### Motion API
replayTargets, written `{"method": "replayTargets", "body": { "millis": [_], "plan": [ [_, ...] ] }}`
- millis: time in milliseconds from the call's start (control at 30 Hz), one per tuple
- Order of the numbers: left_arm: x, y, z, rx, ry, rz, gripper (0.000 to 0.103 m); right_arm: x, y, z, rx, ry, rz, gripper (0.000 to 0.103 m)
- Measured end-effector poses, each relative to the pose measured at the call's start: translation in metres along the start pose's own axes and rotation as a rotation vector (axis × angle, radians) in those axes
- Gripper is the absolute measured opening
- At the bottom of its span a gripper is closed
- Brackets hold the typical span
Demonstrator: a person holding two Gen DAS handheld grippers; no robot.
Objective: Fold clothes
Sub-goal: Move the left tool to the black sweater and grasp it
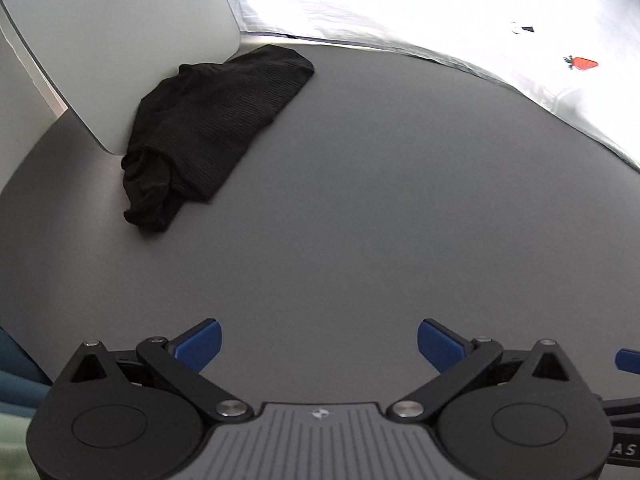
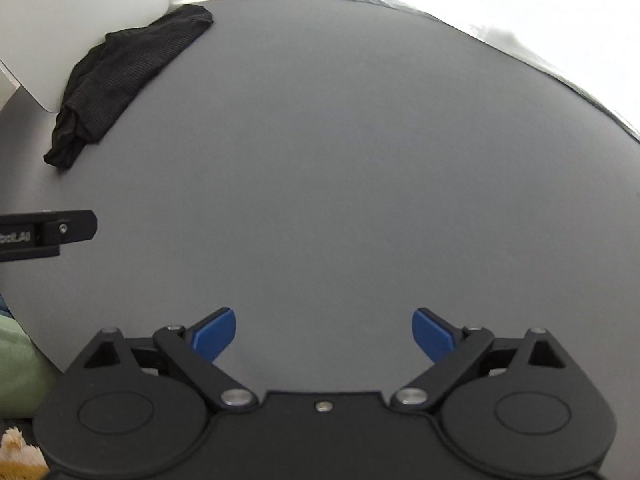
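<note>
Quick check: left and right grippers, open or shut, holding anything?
Left gripper: open, holding nothing.
Right gripper: open, holding nothing.
The black garment lies untouched on the grey table.

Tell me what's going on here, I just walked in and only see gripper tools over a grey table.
A person holds a pair of tongs in each hand for folding clothes. The left tongs and the right tongs are both open and empty above the bare grey table. The only garment in view, a black ribbed piece, lies bundled at the far left, partly on a pale board. Neither tool touches it. White printed fabric lies along the table's far edge.
</note>
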State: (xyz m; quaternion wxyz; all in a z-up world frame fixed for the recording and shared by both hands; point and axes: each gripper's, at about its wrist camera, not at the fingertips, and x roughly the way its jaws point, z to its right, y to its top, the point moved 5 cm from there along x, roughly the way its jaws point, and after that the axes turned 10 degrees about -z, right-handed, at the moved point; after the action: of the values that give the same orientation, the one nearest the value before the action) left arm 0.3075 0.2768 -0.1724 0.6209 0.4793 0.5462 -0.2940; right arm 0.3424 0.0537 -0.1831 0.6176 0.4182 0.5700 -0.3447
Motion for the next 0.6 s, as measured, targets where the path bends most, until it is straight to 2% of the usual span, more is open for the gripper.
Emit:
{"method": "replayTargets", "body": {
  "millis": [133, 233, 333, 433, 500, 533, 567, 600],
  "plan": [
    [0.049, 0.053, -0.062, -0.069, 0.129, 0.053, 0.102, 0.002, 0.049, -0.042, -0.068, 0.021, 0.048, 0.094],
    [0.081, 0.090, -0.104, -0.140, 0.178, 0.056, 0.101, 0.007, 0.078, -0.067, -0.125, 0.034, 0.057, 0.094],
    [0.105, 0.118, -0.136, -0.230, 0.145, 0.053, 0.099, 0.018, 0.097, -0.085, -0.171, 0.040, 0.055, 0.090],
    [0.123, 0.135, -0.155, -0.344, 0.058, 0.050, 0.093, 0.030, 0.115, -0.102, -0.217, 0.036, 0.048, 0.088],
    [0.132, 0.145, -0.161, -0.409, 0.008, 0.053, 0.079, 0.039, 0.126, -0.113, -0.248, 0.033, 0.044, 0.087],
    [0.137, 0.150, -0.162, -0.432, -0.013, 0.055, 0.076, 0.043, 0.132, -0.118, -0.264, 0.028, 0.043, 0.087],
    [0.140, 0.155, -0.159, -0.431, -0.019, 0.059, 0.066, 0.047, 0.137, -0.122, -0.279, 0.017, 0.046, 0.087],
    [0.142, 0.159, -0.156, -0.423, -0.021, 0.063, 0.062, 0.051, 0.141, -0.125, -0.292, 0.007, 0.048, 0.087]
  ]
}}
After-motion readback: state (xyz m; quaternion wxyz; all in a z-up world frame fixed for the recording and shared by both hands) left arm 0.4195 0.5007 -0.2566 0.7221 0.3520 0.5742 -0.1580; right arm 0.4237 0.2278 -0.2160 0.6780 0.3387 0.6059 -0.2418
